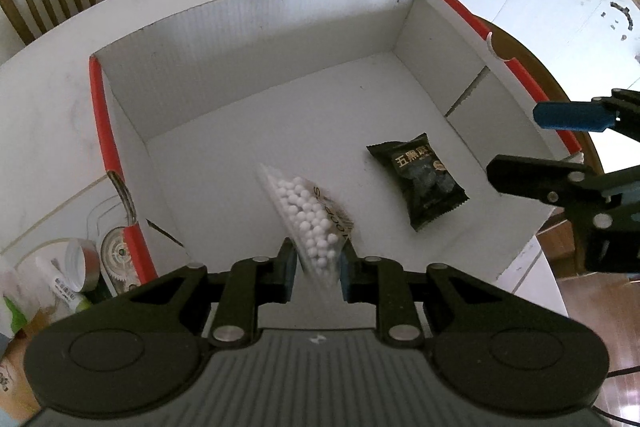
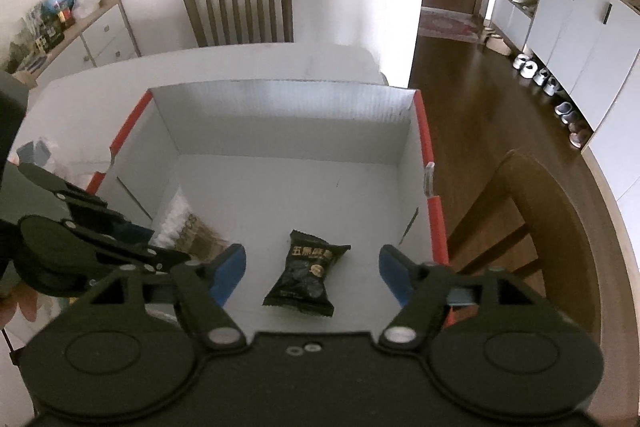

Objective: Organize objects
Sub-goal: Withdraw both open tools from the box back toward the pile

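White corrugated card forms the box (image 1: 256, 39) I am working over, with red trim along its side rims; it sits on a pale table (image 1: 52, 99). My left gripper (image 1: 316, 267) hangs above the near left part of the box floor, its fingers pinching the lower end of a clear bag (image 1: 308, 215) filled with small white beads. The bag slants up and away from the pads, and I cannot tell whether its far end touches the floor. From the right wrist view the same bag (image 2: 184, 223) shows low against the left wall, partly hidden behind the left gripper (image 2: 160, 251).

A black snack packet (image 1: 418, 183) with gold print lies flat on the box floor, near the right wall and apart from the bag. In the right wrist view the packet (image 2: 306, 273) sits between my right fingers but below them, untouched.

My right gripper (image 2: 312, 277) has its blue-padded fingers spread wide with nothing between them, over the near right part of the box. The left wrist view shows it (image 1: 532, 147) at the box's right rim.

Outside the box, by its near left corner, I see a roll of tape (image 1: 82, 263) and a small tube (image 1: 60, 287) on the table. A wooden chair (image 2: 240, 7) stands past the table's far edge.
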Demonstrator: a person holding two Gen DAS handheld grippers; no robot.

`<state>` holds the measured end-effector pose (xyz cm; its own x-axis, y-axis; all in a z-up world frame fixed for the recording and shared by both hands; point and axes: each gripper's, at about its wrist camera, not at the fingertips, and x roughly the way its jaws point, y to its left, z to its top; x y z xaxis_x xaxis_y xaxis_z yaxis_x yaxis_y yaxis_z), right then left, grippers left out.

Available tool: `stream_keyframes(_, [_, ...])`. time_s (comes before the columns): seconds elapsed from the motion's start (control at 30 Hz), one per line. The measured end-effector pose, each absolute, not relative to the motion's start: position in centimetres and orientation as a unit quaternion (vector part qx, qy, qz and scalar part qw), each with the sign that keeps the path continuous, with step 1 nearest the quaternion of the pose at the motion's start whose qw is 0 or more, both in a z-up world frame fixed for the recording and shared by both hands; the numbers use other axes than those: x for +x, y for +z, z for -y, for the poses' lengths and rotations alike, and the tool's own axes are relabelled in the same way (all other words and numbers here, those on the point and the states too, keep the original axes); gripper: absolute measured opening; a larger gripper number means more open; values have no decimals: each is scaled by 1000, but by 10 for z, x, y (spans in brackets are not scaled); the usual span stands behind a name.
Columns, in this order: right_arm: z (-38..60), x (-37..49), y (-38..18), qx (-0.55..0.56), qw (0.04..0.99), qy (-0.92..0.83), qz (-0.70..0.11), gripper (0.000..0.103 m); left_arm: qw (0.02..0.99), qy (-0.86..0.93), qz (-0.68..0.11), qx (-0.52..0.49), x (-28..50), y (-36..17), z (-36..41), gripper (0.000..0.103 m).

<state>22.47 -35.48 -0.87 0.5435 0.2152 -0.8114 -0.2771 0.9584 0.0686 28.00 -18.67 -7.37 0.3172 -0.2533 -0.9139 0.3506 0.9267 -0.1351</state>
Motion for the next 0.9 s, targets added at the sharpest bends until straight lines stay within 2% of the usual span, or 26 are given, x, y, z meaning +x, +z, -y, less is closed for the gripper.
stream_keyframes(0.07, [356, 223, -7, -33, 880, 138, -453, 75, 813, -199, -545, 45, 277, -71, 188, 40])
stream_keyframes(0.13, [356, 223, -7, -30, 881, 136, -452, 75, 814, -216, -538, 39, 275, -68, 192, 69])
stream_keyframes(0.23, [360, 220, -5, -26, 883, 133, -450, 76, 820, -215, -528, 54, 269, -63, 202, 84])
stream_keyframes(0.53, [371, 208, 5, -12, 889, 138, -437, 77, 847, -197, -491, 51, 252, -47, 194, 85])
stream_keyframes(0.9, [355, 179, 29, -13, 904, 170, -391, 81, 899, -156, -405, 61, 203, -11, 163, 85])
